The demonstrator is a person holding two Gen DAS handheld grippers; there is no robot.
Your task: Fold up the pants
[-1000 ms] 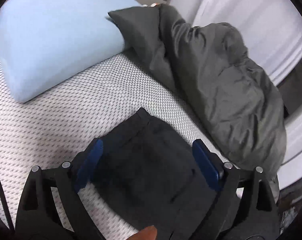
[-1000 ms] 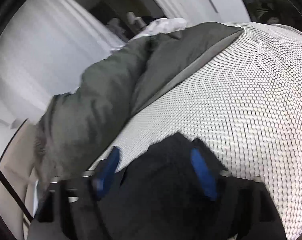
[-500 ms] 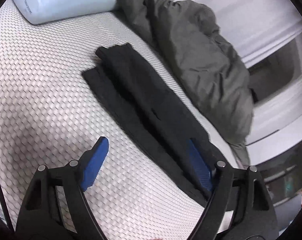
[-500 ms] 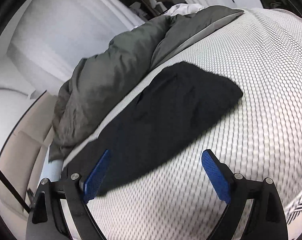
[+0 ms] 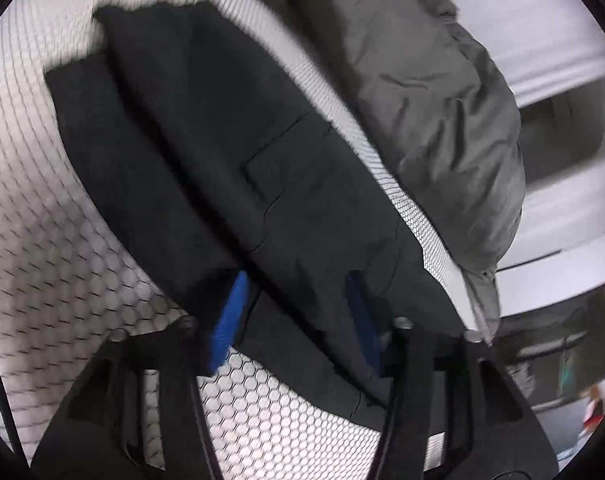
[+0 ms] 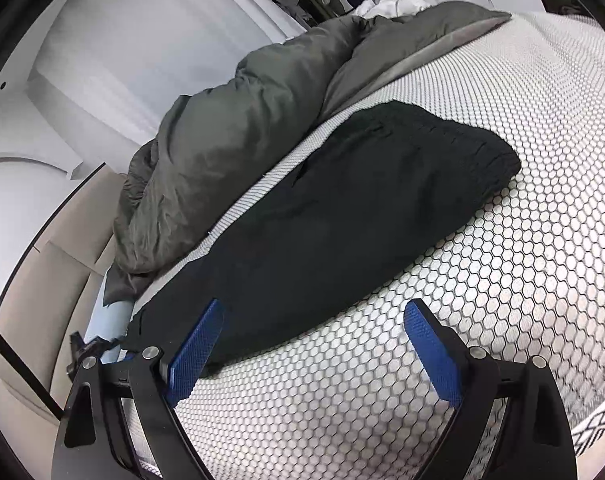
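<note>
The black pants (image 5: 206,132) lie lengthwise on the white honeycomb bed cover (image 5: 62,264), folded in a long strip. My left gripper (image 5: 298,312) is open, its blue fingers (image 5: 228,320) set on either side of a ridge of the pants' near end, touching the cloth. In the right wrist view the pants (image 6: 342,216) stretch from near left to the far right. My right gripper (image 6: 310,340) is open and empty above the bed cover (image 6: 502,300), its left finger (image 6: 194,352) just beside the pants' near edge.
A crumpled grey duvet (image 5: 430,92) lies along the far side of the bed, close to the pants; it also shows in the right wrist view (image 6: 230,152). A light blue pillow (image 6: 110,328) sits at the left. White wardrobe doors (image 6: 102,48) stand behind.
My left gripper has moved forward onto the pants' near end and narrowed around the cloth. My right gripper has drawn a little closer to the pants and stays open.
</note>
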